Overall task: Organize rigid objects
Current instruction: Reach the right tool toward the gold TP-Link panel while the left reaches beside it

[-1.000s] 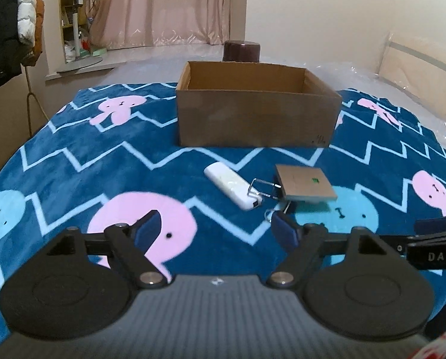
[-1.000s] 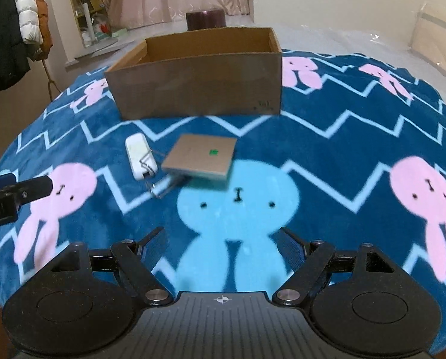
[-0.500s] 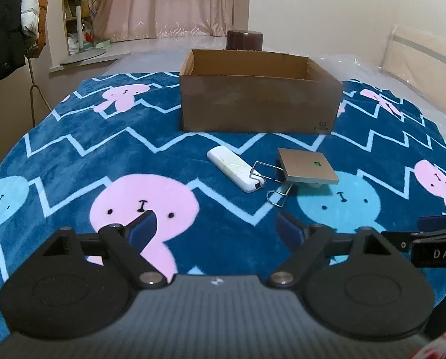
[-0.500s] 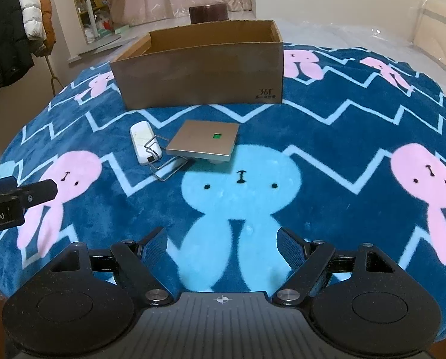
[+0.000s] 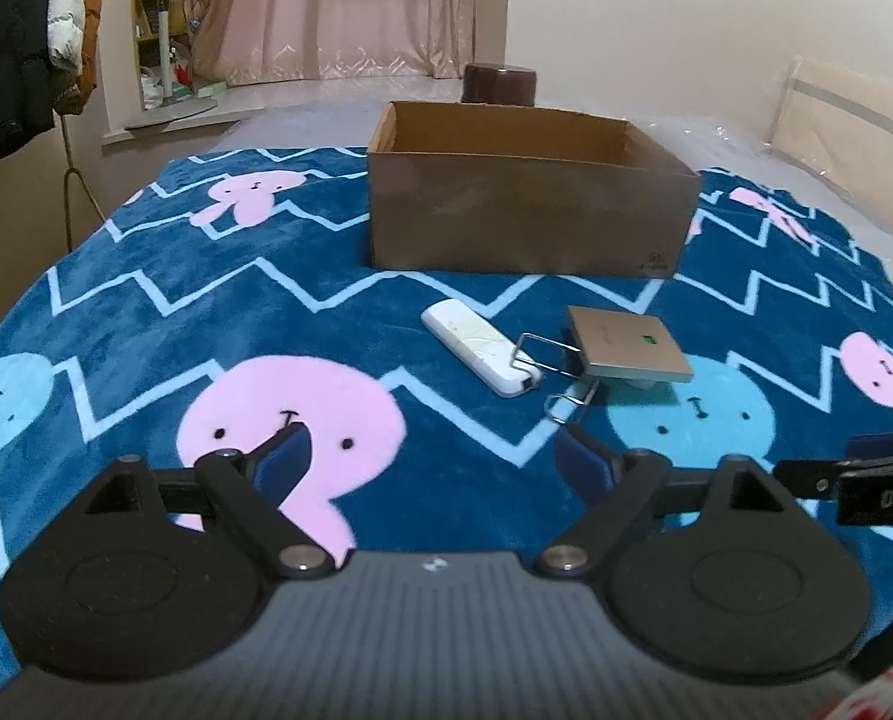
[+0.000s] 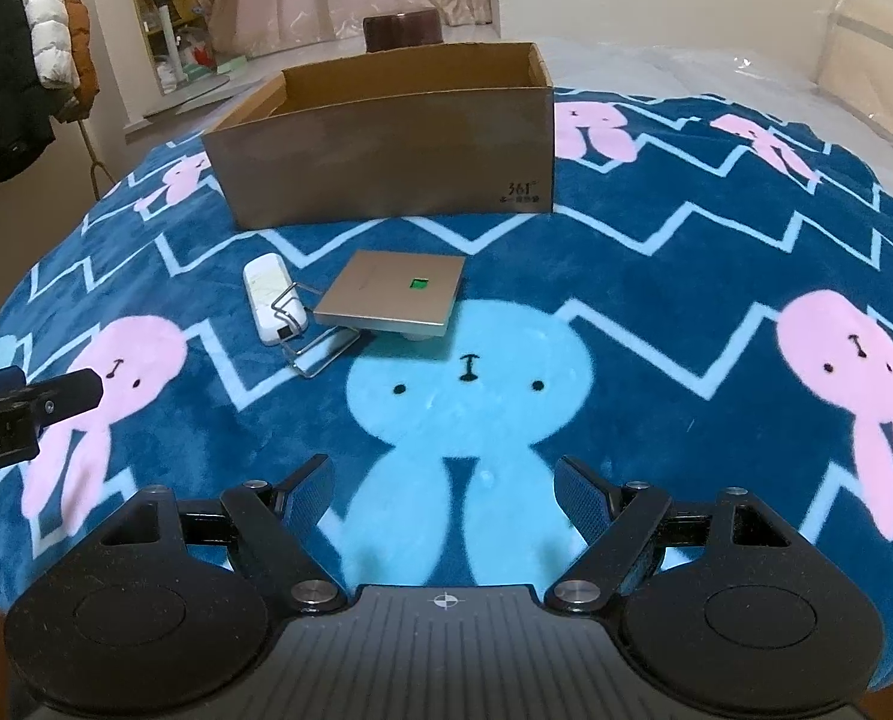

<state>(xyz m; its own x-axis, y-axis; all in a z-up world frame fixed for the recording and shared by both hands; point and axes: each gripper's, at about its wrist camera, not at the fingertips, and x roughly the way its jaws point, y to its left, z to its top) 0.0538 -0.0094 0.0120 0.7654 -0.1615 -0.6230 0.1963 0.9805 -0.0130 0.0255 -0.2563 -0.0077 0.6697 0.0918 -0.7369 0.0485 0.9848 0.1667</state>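
White dongle [image 5: 481, 348] lies just ahead-right of the left hand-held gripper [image 5: 431, 459] — long axis diagonal, nearer this hand; jaws wide, just opened further, empty.

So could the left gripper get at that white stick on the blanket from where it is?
Probably yes. The left gripper is open and empty, and only bare blanket lies between it and the white stick. One snag: a wire clip rests on the stick's near end, so the far end looks easier.
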